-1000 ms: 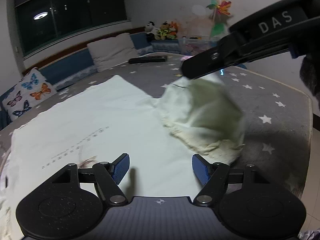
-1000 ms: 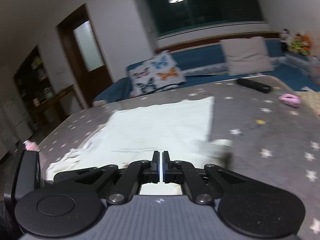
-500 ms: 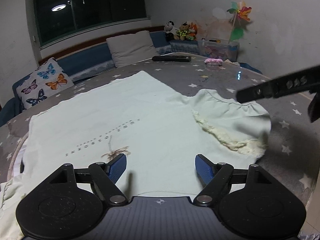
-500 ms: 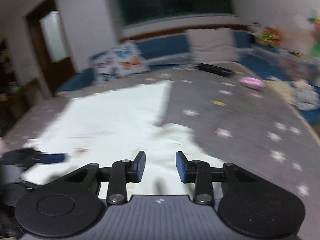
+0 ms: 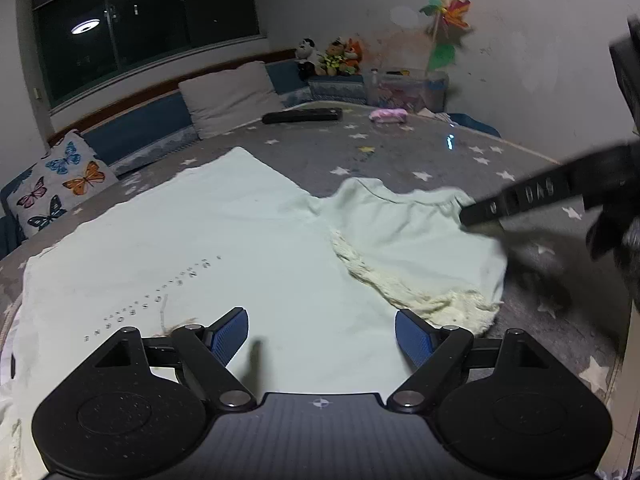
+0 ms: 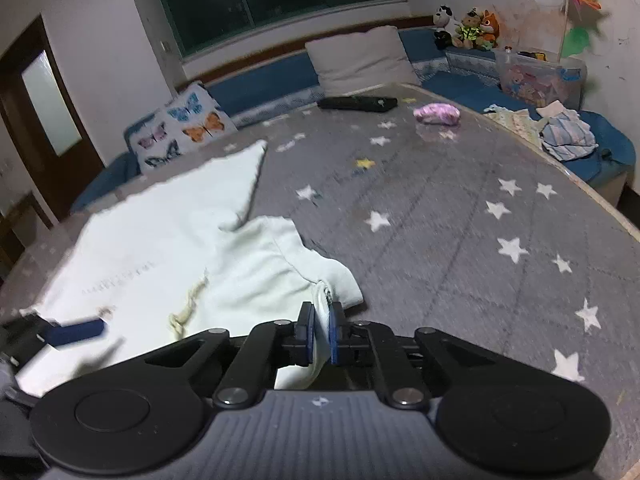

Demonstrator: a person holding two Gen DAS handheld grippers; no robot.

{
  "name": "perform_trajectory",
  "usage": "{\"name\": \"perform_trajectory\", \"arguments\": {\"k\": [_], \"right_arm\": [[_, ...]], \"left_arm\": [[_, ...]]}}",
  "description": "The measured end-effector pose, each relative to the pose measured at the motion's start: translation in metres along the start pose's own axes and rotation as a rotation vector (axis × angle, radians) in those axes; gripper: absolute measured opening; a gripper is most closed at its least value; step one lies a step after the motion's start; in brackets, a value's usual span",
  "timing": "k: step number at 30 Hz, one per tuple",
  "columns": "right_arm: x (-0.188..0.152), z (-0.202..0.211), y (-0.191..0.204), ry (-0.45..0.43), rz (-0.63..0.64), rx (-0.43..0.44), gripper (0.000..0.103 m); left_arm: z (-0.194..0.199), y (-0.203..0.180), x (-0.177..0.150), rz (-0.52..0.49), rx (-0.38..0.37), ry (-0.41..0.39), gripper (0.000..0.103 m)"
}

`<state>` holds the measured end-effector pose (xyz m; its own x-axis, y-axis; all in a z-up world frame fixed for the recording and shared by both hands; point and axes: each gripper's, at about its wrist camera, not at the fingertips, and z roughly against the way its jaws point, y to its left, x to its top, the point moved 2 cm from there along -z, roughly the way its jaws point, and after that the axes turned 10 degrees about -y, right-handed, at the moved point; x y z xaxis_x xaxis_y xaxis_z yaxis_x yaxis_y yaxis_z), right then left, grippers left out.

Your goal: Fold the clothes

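Two tongs over a pale garment (image 5: 208, 240), left tongs (image 5: 320, 330) apart, right tongs (image 6: 319, 330) clamped on its sleeve (image 6: 320, 280), remote (image 6: 357, 103) beyond.

The shirt (image 5: 192, 248) runs off the left edge; its small printed lettering (image 5: 152, 304) is unreadable.

A grey star-printed bedspread (image 6: 460, 208) carries a long black remote-like bar (image 6: 357, 103) and a small pink bundle (image 6: 437, 114), with a white butterfly-print cushion (image 5: 60, 184), a plain beige pillow (image 6: 362, 60), plush toys (image 5: 330, 54) and a colourful pinwheel (image 5: 444, 12) behind.
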<state>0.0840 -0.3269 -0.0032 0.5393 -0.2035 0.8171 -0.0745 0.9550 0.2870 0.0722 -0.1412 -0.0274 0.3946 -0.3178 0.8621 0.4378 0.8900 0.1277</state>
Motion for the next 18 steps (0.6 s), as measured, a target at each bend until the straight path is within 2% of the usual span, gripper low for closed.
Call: {"name": "perform_trajectory", "arguments": {"k": [5, 8, 12, 16, 18], "right_arm": [[0.018, 0.014, 0.016, -0.048, -0.011, 0.131, 0.003], [0.025, 0.021, 0.039, -0.062, 0.016, 0.243, 0.003], [0.025, 0.017, 0.076, -0.033, 0.08, 0.364, 0.003], [0.013, 0.002, 0.101, 0.027, 0.11, 0.446, 0.004], [0.006, -0.006, 0.107, 0.056, 0.105, 0.463, 0.01]], "left_arm": [[-0.002, -0.003, -0.003, 0.003, -0.008, 0.003, 0.085], [0.002, 0.001, -0.004, 0.015, -0.001, 0.0, 0.085], [0.012, 0.009, -0.006, 0.031, 0.019, -0.011, 0.089], [0.024, 0.023, -0.009, 0.047, 0.056, -0.02, 0.09], [0.029, 0.03, -0.011, 0.057, 0.077, -0.024, 0.092]]}}
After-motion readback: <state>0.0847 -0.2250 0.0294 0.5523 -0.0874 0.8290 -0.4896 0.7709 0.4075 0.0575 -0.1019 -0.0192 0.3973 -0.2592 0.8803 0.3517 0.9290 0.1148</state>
